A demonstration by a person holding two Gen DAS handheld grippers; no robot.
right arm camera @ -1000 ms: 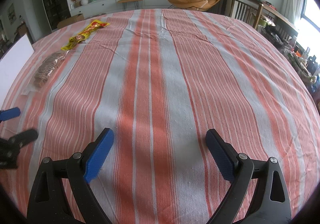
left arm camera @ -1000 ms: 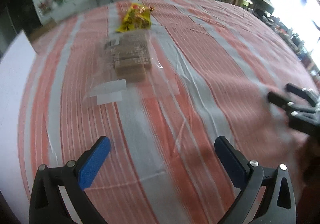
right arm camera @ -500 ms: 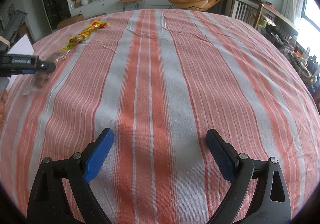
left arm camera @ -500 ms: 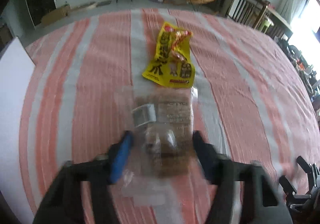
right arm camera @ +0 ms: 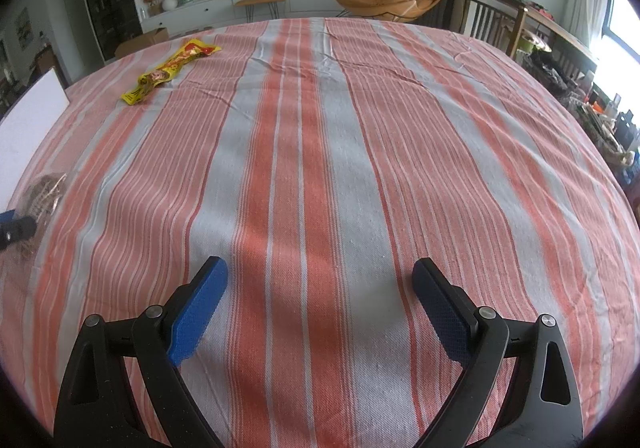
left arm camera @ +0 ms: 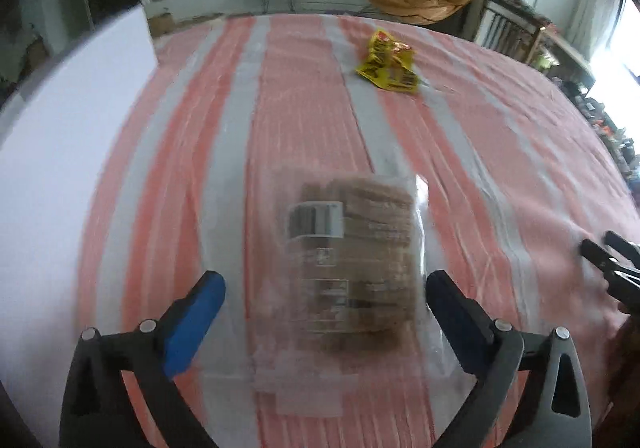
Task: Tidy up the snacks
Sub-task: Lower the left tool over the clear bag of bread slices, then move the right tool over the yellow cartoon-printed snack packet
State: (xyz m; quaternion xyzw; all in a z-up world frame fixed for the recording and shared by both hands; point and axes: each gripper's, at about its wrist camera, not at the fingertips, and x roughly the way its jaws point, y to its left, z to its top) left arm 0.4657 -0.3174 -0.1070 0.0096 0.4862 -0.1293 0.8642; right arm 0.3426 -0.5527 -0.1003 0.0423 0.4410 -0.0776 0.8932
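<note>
Down at the bottom of the left wrist frame, the left tongs (left arm camera: 324, 298) stood spread wide, having just been opening, with the clear packet of brown biscuits (left arm camera: 352, 264) lying flat on the striped bench (left arm camera: 304, 116) between the pads, neither pad pressing it. A yellow snack packet (left arm camera: 387, 62) lay well apart, upper right. The right tongs (right arm camera: 320, 296) were released over bare cloth, nothing between them.
</note>
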